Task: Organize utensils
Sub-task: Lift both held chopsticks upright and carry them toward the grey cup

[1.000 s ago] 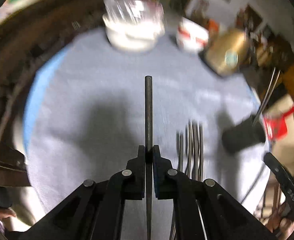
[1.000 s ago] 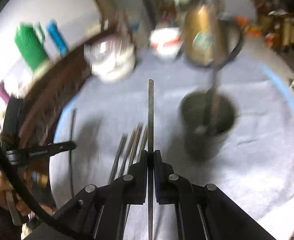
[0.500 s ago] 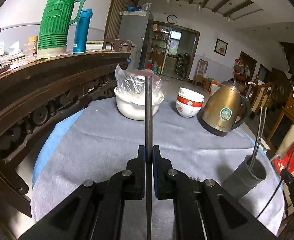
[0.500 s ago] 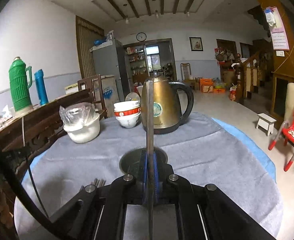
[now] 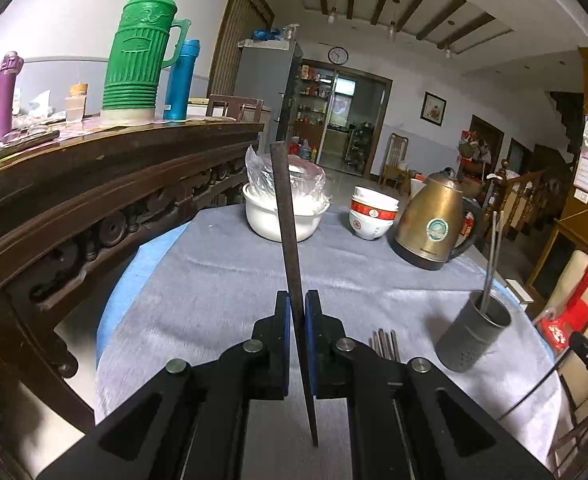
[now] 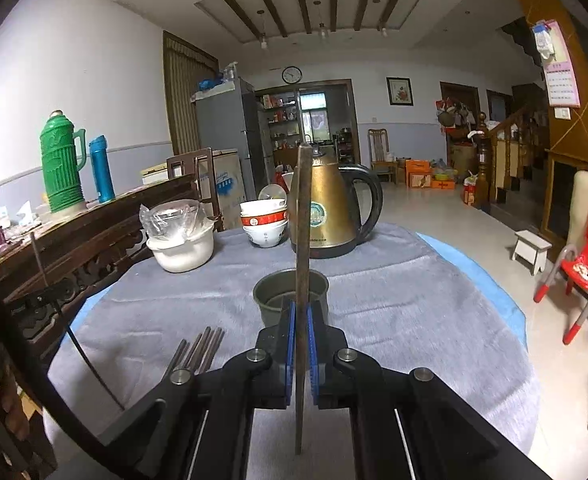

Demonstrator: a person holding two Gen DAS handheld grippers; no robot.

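Observation:
My left gripper (image 5: pixel 297 304) is shut on a dark chopstick (image 5: pixel 287 220) that stands nearly upright, tilted slightly left. My right gripper (image 6: pixel 301 312) is shut on another dark chopstick (image 6: pixel 304 216), upright, directly in front of the grey utensil cup (image 6: pixel 290 290). The same cup (image 5: pixel 474 336) stands at the right in the left wrist view with a chopstick (image 5: pixel 492 256) upright in it. Several loose chopsticks (image 6: pixel 199 350) lie on the grey cloth left of the right gripper; they also show in the left wrist view (image 5: pixel 384 344).
A round table has a grey cloth (image 6: pixel 394 304) over a blue one. At its back stand a white pot with plastic wrap (image 5: pixel 281 212), stacked bowls (image 5: pixel 372 216) and a gold kettle (image 5: pixel 434 220). A wooden bench back (image 5: pixel 93 184) runs along the left.
Both grippers have tilted up from looking down at the table to looking level across it, each still holding its chopstick. The right gripper has come close behind the cup.

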